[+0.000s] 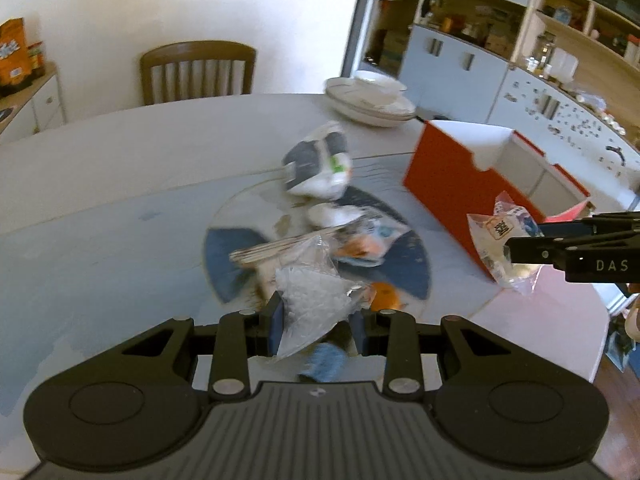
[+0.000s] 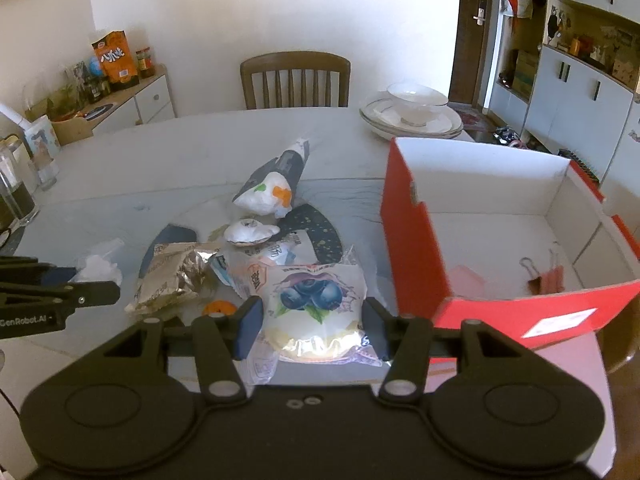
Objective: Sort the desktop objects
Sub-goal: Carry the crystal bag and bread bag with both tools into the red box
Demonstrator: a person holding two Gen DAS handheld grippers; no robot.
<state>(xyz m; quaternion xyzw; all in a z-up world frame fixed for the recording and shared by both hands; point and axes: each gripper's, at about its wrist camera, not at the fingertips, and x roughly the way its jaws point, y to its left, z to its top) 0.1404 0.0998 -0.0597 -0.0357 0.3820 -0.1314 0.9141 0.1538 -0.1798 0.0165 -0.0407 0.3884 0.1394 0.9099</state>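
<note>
Left wrist view: left gripper [image 1: 316,326], jaws clamped on a clear plastic bag [image 1: 314,300] of white granules, held above the desk [image 1: 120,184]. Beyond it, a loose pile: a dark-and-white packet [image 1: 318,164], a flat silver wrapper [image 1: 272,250], an orange item [image 1: 384,296], partly hidden. Red box [image 1: 444,184], open-topped, stands at right on the desk. The right gripper [image 1: 516,250] enters from the right edge, holding a pastry packet [image 1: 500,248] in front of the box.

Right wrist view: right gripper [image 2: 312,326], jaws clamped on the blueberry-printed pastry packet [image 2: 312,304]. Red box [image 2: 408,248] just right of it; pink binder clips [image 2: 546,276] lie inside. Stacked white dishes [image 2: 412,116] at the desk's far edge; wooden chair [image 2: 294,78] behind.
</note>
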